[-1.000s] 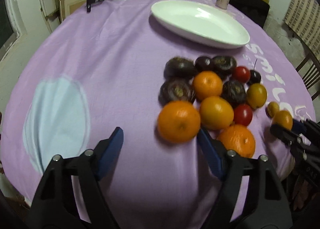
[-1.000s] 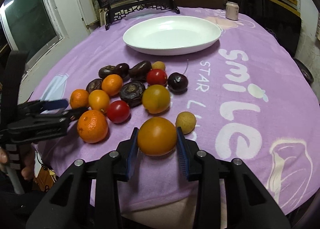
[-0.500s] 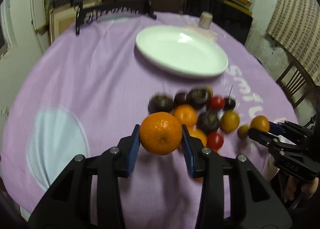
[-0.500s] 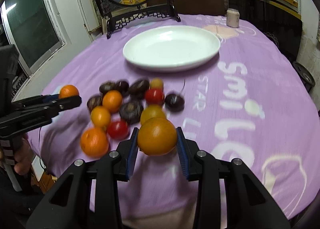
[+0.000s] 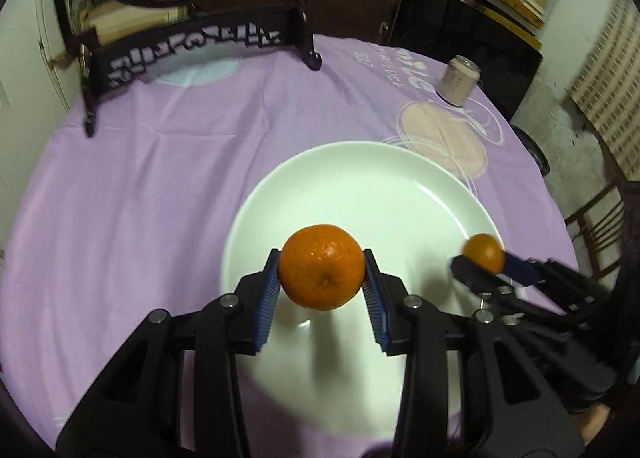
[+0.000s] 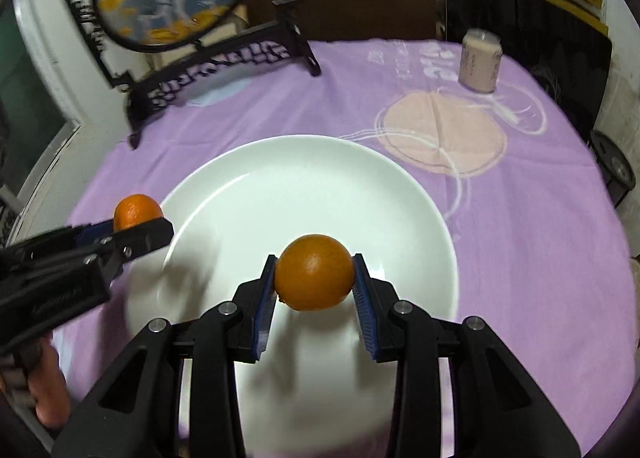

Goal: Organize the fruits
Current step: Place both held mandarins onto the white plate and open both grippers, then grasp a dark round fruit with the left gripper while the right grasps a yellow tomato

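Left gripper [image 5: 322,284] pinches your mandarin [image 5: 321,266] over the white plate [image 5: 400,178], left half | right gripper [image 6: 315,290] clamps the smooth orange [image 6: 314,272] over the right half, at 3 o'clock from the mandarin | both fruits hang directly above bare plate: you likely lower straight down, keeping them apart.
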The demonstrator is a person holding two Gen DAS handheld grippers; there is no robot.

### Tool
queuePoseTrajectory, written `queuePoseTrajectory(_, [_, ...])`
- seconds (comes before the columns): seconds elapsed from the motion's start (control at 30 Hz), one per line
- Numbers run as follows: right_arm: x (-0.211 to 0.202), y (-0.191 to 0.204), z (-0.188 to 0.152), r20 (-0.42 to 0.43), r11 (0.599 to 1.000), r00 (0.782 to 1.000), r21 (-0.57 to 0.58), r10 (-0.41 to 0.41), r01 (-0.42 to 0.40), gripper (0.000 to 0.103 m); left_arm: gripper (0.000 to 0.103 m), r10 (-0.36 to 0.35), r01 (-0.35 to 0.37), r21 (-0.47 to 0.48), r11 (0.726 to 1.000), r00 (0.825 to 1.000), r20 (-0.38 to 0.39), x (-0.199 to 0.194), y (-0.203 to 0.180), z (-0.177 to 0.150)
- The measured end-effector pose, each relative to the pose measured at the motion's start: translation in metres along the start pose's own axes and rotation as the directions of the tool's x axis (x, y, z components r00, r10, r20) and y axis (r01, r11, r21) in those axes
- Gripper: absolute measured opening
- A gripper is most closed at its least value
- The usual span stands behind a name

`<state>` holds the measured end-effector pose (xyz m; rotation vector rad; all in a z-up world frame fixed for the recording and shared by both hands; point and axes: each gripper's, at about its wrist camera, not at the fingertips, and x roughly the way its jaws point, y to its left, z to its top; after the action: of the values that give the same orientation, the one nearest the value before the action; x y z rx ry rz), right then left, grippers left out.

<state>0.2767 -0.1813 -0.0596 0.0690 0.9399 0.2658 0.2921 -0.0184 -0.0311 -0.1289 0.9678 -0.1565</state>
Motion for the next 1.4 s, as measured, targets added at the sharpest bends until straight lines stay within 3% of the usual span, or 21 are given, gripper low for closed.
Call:
queuePoseTrajectory(0.2, [0.012,-0.007,0.01,0.012,1.0,1.0,0.022,0.022,-0.022,0.04,0.041,-0.04,0.039,-0.013,0.999,0.999,-0.019,0.023,-0.008,0.007])
queuePoseTrajectory(0.23, [0.01,-0.008,0.011,0.028,1.0,0.999,0.024,0.019,-0.019,0.054,0.044,-0.048,0.047,-0.023,0.999,0.999,-0.02,0.024,-0.008,0.009])
queuePoseTrajectory(0.27, [0.008,-0.009,0.011,0.041,1.0,0.999,0.025,0.009,-0.01,0.058,0.046,-0.066,0.065,-0.041,0.997,0.998,-0.011,0.022,-0.006,0.009])
queuePoseTrajectory(0.33, [-0.002,-0.011,0.008,0.083,1.0,0.996,0.015,-0.025,0.024,0.058,0.06,-0.073,0.074,-0.048,0.996,0.997,0.021,0.01,-0.005,0.008])
queuePoseTrajectory(0.4, [-0.016,-0.015,0.004,0.128,0.999,0.991,0.012,-0.032,0.031,0.058,0.062,-0.069,0.071,-0.038,0.997,0.996,0.054,-0.008,-0.005,0.002])
queuePoseTrajectory(0.5, [-0.037,-0.02,-0.007,0.178,0.999,0.983,0.008,-0.047,0.046,0.058,0.066,-0.091,0.095,-0.037,0.995,0.99,0.111,-0.046,-0.001,-0.016])
queuePoseTrajectory(0.67, [-0.072,-0.018,-0.034,0.237,0.994,0.967,-0.019,-0.097,0.105,0.058,0.067,-0.091,0.089,0.019,0.996,0.981,0.173,-0.097,0.001,-0.085])
queuePoseTrajectory(0.73, [-0.089,-0.017,-0.057,0.229,0.996,0.969,0.001,-0.089,0.091,0.059,0.067,-0.082,0.077,0.039,0.996,0.98,0.182,-0.111,0.008,-0.12])
queuePoseTrajectory(0.83, [-0.111,-0.008,-0.095,0.213,1.0,0.977,-0.014,-0.006,0.009,0.062,0.067,-0.057,0.046,0.065,0.997,0.982,0.178,-0.125,0.02,-0.163])
queuePoseTrajectory(0.93, [-0.131,0.004,-0.136,0.19,0.998,0.982,-0.064,0.006,0.007,0.062,0.067,-0.009,-0.003,0.08,0.997,0.988,0.153,-0.128,0.03,-0.195])
queuePoseTrajectory(1.1, [-0.146,0.016,-0.18,0.133,0.995,0.991,-0.097,0.0,0.013,0.063,0.068,0.013,-0.027,0.091,0.996,0.99,0.142,-0.133,0.039,-0.222])
queuePoseTrajectory(1.17, [-0.142,0.024,-0.195,0.088,0.992,0.996,-0.123,0.024,-0.013,0.063,0.078,0.018,-0.031,0.093,0.995,0.99,0.138,-0.132,0.04,-0.228])
queuePoseTrajectory(1.4, [-0.11,0.053,-0.21,-0.001,0.979,0.999,-0.198,0.041,-0.04,0.062,0.08,0.002,-0.016,0.104,0.994,0.992,0.127,-0.137,0.039,-0.238])
